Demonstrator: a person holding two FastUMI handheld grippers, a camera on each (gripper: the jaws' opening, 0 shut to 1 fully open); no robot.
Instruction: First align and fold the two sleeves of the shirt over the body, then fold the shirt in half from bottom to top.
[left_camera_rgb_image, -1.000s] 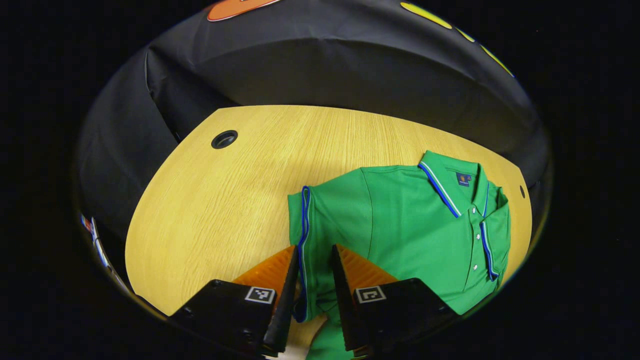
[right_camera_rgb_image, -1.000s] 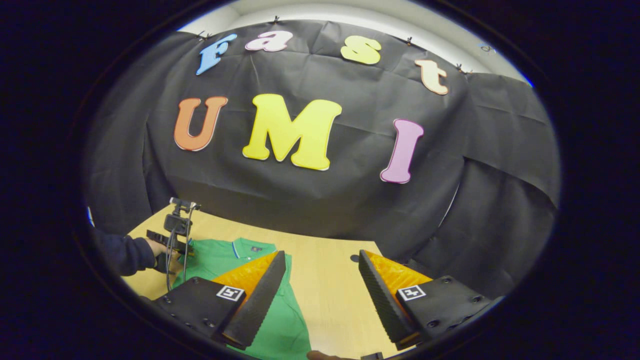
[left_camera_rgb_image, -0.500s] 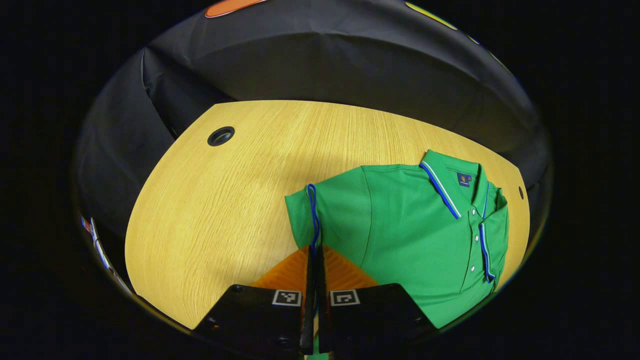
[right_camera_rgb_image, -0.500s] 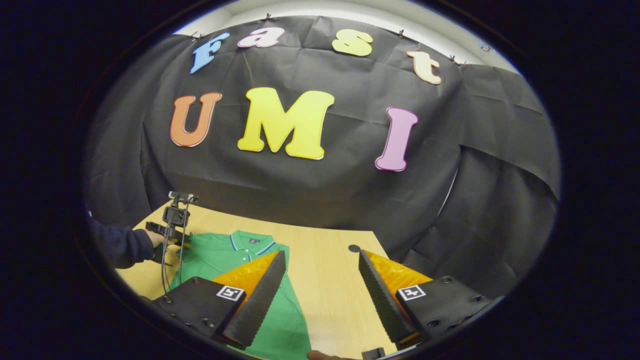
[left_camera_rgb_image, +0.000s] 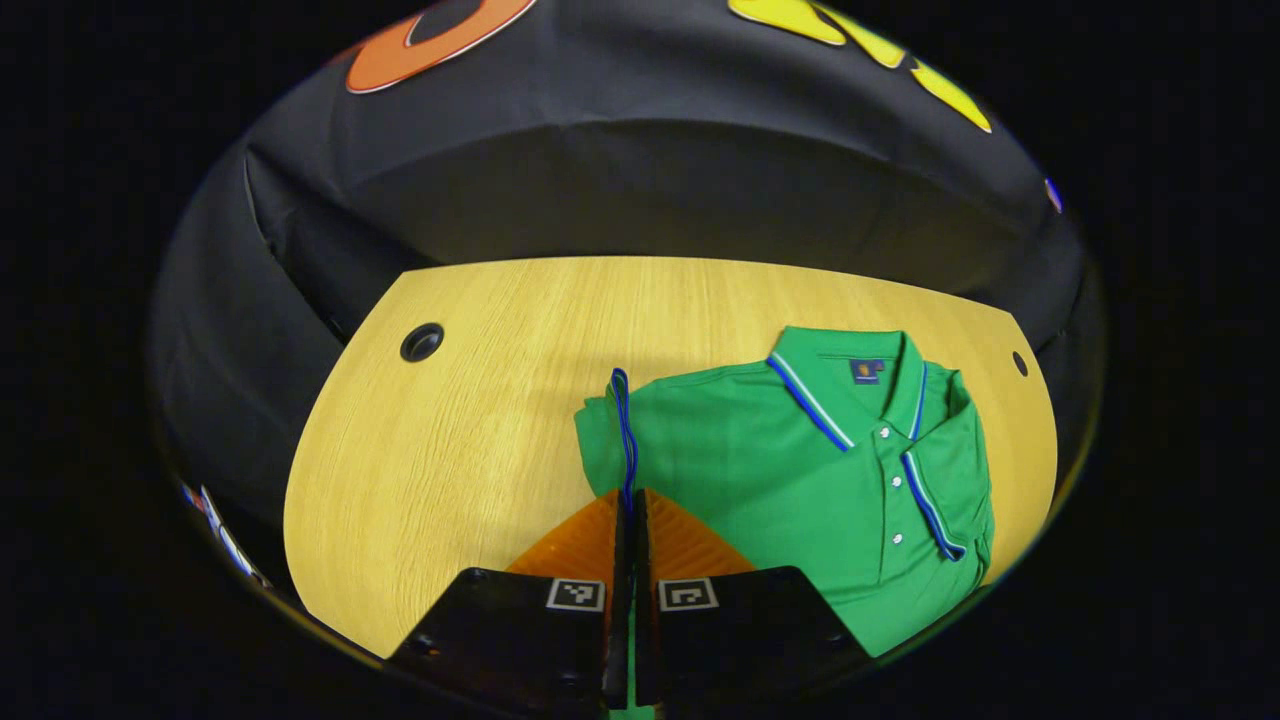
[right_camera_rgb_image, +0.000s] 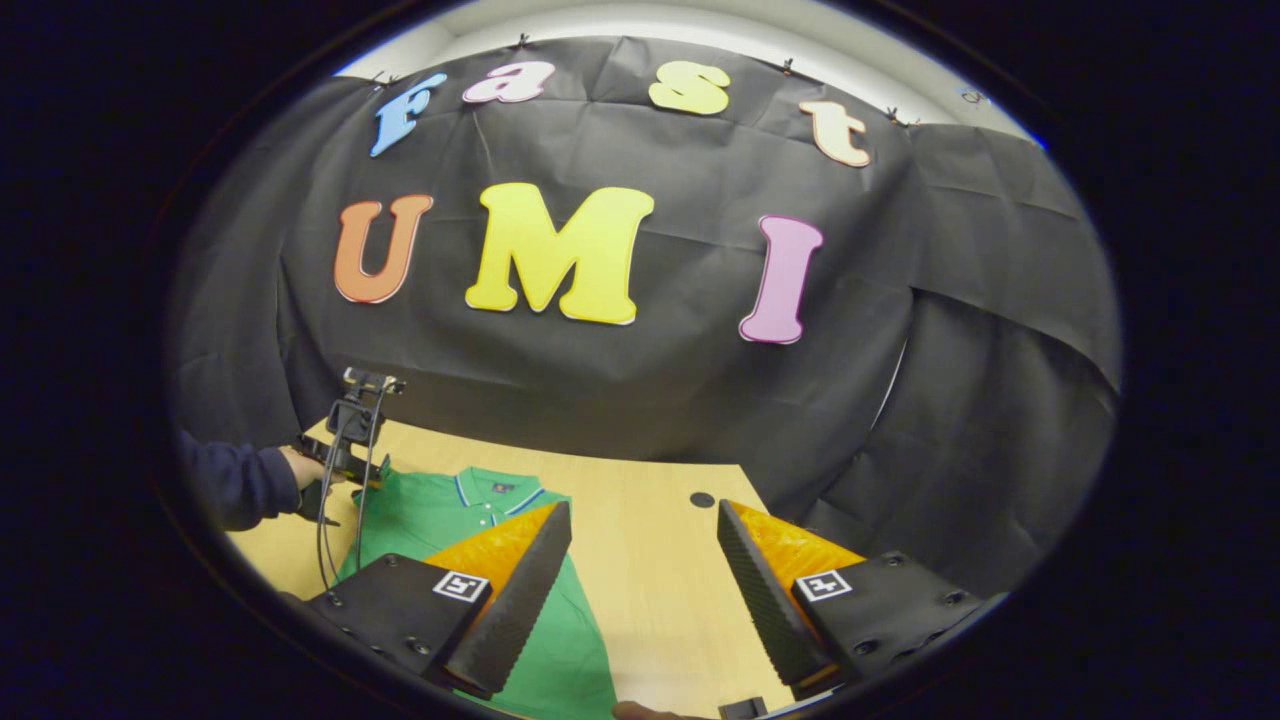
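One sleeve (left_camera_rgb_image: 605, 430) of the green polo shirt (left_camera_rgb_image: 800, 480) is caught at its blue-trimmed cuff between the fingers of the left gripper (left_camera_rgb_image: 628, 520), which are pressed together on the fabric; the cuff edge stands up as a thin blue line rising straight ahead of the fingertips. The pinch at the cuff seems chosen so the whole sleeve can be swung over the body in one piece, and the raised edge suggests the cloth is lifted off the counter (left_camera_rgb_image: 470, 420) rather than dragged. Beyond and to the right of these fingers the shirt body lies flat, front up, with its striped collar (left_camera_rgb_image: 835, 385) and buttoned placket farthest from the fingertips. The sleeve on the far side already seems tucked against the body, though I cannot tell that for sure. Judging by this, the sleeve-folding step is in hand and the bottom-to-top fold is not yet done. In the right gripper view, the right gripper (right_camera_rgb_image: 640, 570) hangs above the counter with its fingers well apart and nothing between them, the shirt's lower part under the left one, probably waiting for the hem. Farther off a hand (right_camera_rgb_image: 300, 465) in a dark sleeve holds the other gripper. A round cable hole (left_camera_rgb_image: 421, 342) sits well left of the clamped fingers.
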